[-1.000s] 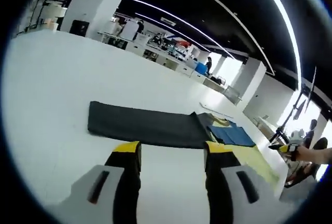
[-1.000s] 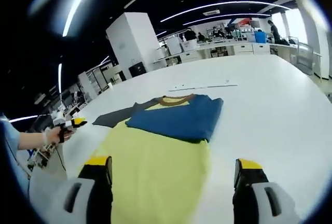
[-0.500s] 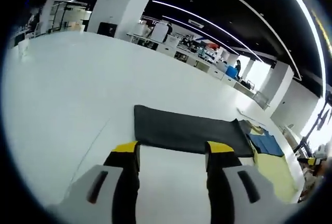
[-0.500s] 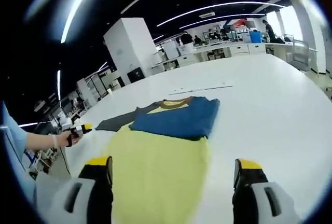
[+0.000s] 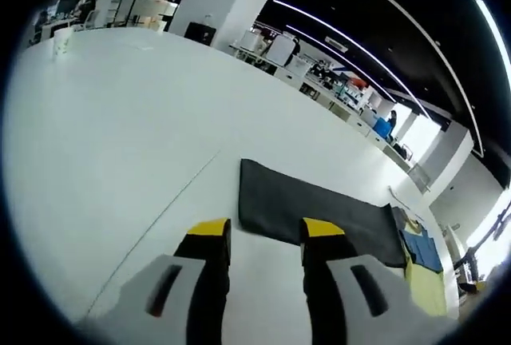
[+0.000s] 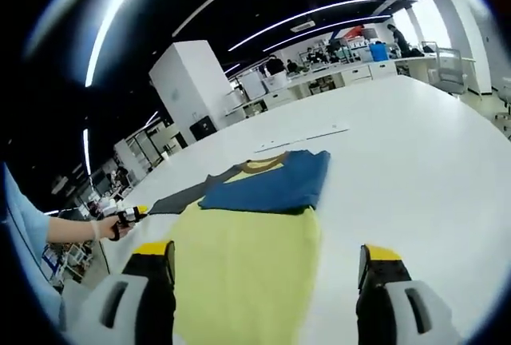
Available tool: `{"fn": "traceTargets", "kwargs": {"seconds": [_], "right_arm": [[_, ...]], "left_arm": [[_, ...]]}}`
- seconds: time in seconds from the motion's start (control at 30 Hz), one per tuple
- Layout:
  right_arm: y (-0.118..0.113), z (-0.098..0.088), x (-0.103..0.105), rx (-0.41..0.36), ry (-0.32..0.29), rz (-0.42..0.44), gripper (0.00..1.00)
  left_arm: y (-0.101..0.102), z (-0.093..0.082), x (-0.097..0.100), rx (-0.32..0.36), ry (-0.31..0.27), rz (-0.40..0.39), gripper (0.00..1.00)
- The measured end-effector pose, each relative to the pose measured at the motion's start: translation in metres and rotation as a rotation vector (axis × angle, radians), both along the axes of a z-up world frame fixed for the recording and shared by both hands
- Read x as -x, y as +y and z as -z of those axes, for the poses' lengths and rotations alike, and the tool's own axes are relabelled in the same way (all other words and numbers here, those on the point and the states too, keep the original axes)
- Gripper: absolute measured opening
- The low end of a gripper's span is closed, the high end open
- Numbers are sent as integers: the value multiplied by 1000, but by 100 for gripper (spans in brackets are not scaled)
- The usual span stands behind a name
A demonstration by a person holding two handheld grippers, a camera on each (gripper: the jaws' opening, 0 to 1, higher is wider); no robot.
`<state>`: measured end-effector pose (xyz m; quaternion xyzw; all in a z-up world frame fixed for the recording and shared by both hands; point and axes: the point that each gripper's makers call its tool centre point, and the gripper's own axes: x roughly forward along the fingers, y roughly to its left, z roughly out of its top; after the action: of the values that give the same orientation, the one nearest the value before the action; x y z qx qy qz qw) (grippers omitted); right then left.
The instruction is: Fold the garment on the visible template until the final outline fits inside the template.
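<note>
Left gripper (image 5: 265, 237), fingers narrowly parted, lines up on the grey sleeve (image 5: 319, 211) to fold it; right gripper (image 6: 267, 257) waits wide over the garment (image 6: 247, 261) on the bench (image 6: 415, 169)

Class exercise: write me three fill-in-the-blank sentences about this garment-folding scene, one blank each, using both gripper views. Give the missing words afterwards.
1. In the right gripper view, the sleeve folded across the top of the yellow shirt body is coloured ____.
2. In the left gripper view, the long sleeve stretched out flat on the white table is dark ____.
3. The jaws of the right gripper stand wide ____, holding nothing.
4. The left gripper hovers just short of the sleeve's ____ end.

Missing words: blue; grey; open; cuff
</note>
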<state>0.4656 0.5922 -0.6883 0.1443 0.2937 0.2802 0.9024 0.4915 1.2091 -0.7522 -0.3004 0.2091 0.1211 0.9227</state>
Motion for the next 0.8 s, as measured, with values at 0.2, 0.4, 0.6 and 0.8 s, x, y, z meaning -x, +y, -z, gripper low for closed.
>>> {"fn": "traceTargets", "kwargs": {"seconds": [0.2,0.4,0.6,0.8], "right_arm": [[-5,4,6,12,15,9,95],[-6,6,7,14,21,12,95],[-1,8,7,10,24,3,94],[6,11,7,3,23,-12,93]], "left_arm": [[15,10,-6,70,-14,-57,13],[23,19,-4,130,-11,-123,0],[19,-1,-8,188,-117,-104,0],[7,-34,-17,252,-225,-61,0]]}}
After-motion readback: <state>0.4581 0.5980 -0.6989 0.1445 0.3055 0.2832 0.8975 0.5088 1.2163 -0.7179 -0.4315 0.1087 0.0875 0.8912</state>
